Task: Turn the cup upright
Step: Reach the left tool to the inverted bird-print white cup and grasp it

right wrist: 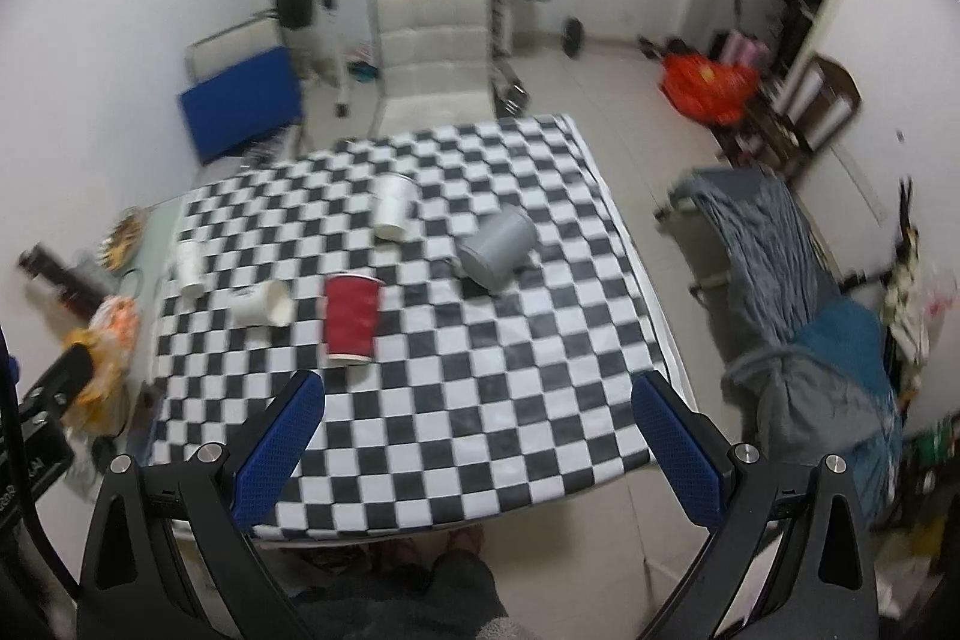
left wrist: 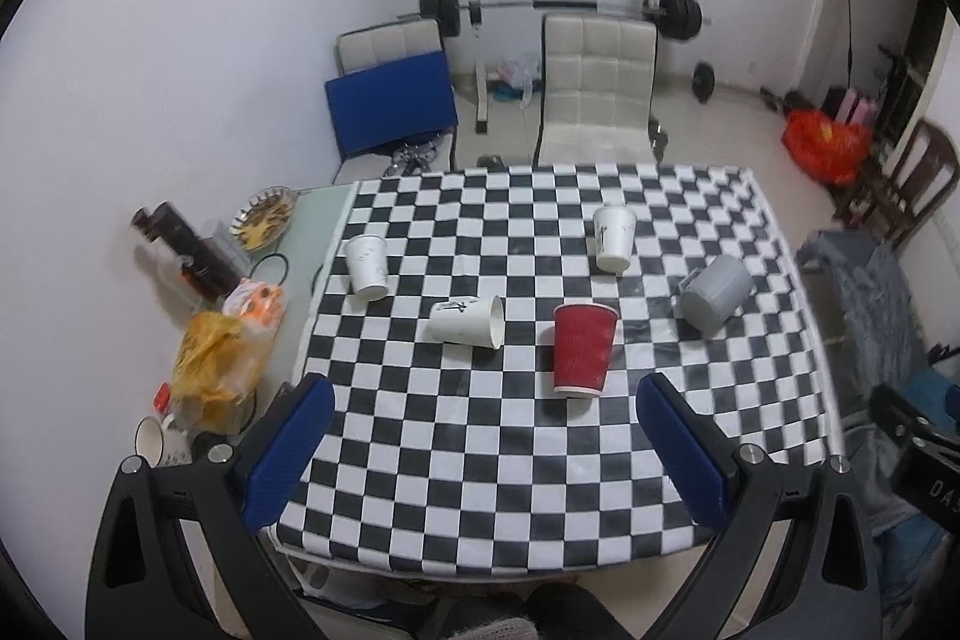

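Observation:
A checkered table (left wrist: 480, 460) holds several cups. A red cup (left wrist: 582, 349) stands upside down near the middle; it also shows in the right wrist view (right wrist: 351, 319). A white paper cup (left wrist: 468, 321) lies on its side, mouth to the right. Two white cups (left wrist: 367, 267) (left wrist: 613, 238) stand upside down. A grey cup (left wrist: 714, 299) lies tilted at the right. My left gripper (left wrist: 483, 454) is open and empty, high above the table's near edge. My right gripper (right wrist: 480, 451) is open and empty, also above the near edge.
Bags (left wrist: 219, 376), a bottle (left wrist: 186, 250) and a dish (left wrist: 264, 217) crowd the table's left strip. Two chairs (left wrist: 594, 94) and a barbell rack (left wrist: 564, 7) stand behind. A cloth-draped chair (right wrist: 780, 244) stands right of the table.

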A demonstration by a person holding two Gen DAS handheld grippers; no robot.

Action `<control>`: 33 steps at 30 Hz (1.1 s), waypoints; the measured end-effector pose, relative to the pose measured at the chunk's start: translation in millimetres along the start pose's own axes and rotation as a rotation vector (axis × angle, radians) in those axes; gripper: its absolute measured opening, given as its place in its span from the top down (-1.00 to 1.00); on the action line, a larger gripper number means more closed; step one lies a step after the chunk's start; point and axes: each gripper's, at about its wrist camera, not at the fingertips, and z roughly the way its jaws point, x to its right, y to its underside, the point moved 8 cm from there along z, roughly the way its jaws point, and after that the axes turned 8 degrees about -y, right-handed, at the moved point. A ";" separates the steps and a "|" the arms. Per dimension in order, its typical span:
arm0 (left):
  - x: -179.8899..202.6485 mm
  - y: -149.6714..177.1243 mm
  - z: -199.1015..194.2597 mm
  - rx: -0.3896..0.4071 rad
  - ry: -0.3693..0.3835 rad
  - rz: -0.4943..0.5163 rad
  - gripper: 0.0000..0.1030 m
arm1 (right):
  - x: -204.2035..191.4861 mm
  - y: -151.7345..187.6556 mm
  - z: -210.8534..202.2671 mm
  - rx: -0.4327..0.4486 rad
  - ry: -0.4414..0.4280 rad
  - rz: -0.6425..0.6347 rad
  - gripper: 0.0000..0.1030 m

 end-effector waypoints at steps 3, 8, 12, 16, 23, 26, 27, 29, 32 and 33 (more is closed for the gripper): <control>28.2 -9.1 54.5 -0.046 -0.016 0.053 -1.00 | 32.9 -3.5 36.3 -0.032 0.019 0.051 -1.00; 70.5 -28.1 123.6 -0.120 -0.017 0.098 -1.00 | 62.8 -27.6 118.6 -0.066 0.039 0.067 -1.00; 103.0 -46.0 178.0 -0.172 -0.025 0.124 -1.00 | 64.8 -57.3 189.2 -0.105 0.021 0.068 -1.00; 126.4 -61.2 231.9 -0.241 -0.026 0.129 -1.00 | 60.6 -91.4 263.0 -0.148 0.000 0.057 -1.00; 158.5 -82.8 308.4 -0.350 0.007 0.120 -0.99 | 56.5 -139.4 359.7 -0.223 -0.047 0.062 -0.99; 171.6 -90.0 336.0 -0.381 0.020 0.120 -0.98 | 56.6 -155.0 390.1 -0.245 -0.048 0.051 -0.96; 176.7 -91.7 345.0 -0.395 0.033 0.119 -0.98 | 56.6 -159.5 399.5 -0.253 -0.050 0.048 -0.93; 185.9 -93.5 360.8 -0.416 0.048 0.116 -0.98 | 56.3 -166.6 417.5 -0.274 -0.050 0.041 -0.82; 199.0 -94.5 381.0 -0.435 0.049 0.141 -0.98 | 57.5 -173.9 438.5 -0.293 -0.036 0.035 -0.76; 204.5 -94.2 386.4 -0.439 0.056 0.155 -0.98 | 58.0 -176.2 444.5 -0.298 -0.031 0.033 -0.75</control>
